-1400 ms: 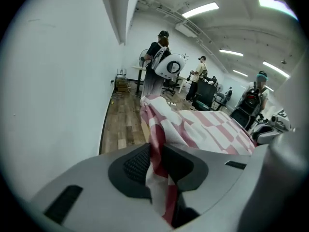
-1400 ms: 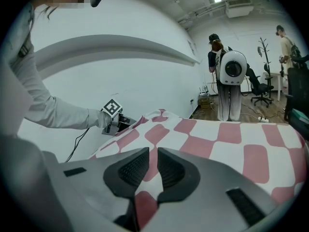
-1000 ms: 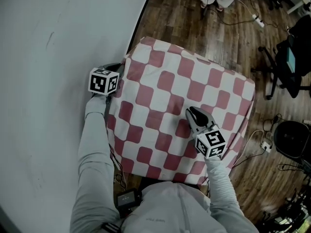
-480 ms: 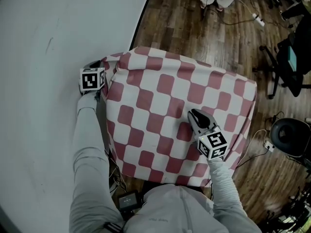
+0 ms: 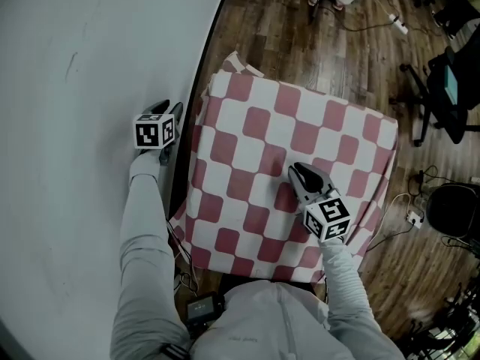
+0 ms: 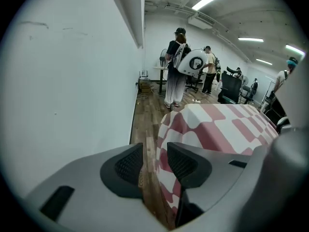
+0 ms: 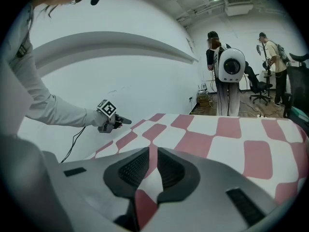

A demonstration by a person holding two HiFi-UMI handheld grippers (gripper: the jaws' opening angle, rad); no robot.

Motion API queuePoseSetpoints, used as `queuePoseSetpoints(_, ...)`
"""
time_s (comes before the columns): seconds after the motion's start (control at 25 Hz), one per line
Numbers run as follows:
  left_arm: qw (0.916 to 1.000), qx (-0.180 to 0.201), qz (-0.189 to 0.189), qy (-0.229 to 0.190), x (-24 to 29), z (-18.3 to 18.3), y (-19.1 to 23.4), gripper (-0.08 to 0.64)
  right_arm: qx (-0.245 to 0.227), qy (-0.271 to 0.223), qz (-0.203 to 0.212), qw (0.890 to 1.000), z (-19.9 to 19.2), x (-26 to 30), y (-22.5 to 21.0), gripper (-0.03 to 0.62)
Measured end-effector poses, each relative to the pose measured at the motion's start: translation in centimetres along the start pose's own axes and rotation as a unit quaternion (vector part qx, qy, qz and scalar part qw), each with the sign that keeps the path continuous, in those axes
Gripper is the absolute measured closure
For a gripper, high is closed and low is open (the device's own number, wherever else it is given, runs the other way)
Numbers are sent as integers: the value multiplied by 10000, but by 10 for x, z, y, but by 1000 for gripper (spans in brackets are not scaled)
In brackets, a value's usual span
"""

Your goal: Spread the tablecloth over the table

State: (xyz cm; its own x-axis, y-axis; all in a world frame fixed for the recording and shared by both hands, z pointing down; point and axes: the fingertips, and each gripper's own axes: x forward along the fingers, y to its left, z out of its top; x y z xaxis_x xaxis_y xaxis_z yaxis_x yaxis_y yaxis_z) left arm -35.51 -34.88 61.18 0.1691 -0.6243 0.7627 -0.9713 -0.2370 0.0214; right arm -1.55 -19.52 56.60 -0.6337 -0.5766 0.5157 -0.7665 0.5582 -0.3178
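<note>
Soft, light red-and-white chequered tablecloth (image 5: 315, 126) drapes the bench; my right gripper (image 5: 297, 172) pinches a fold mid-cloth; my left gripper (image 5: 171, 109), at nine o'clock, just opened wide, empty; I'd regrip the limp edge there

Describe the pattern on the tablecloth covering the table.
The tablecloth has red and white checks with rounded corners, seen best in the head view.
</note>
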Motion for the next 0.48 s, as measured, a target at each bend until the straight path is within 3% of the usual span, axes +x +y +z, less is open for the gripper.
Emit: queuePoseSetpoints(0.48,9960,251,-277,-809,-75,25,-67,400,-157,-329,-214,9991,16,-43,20,537)
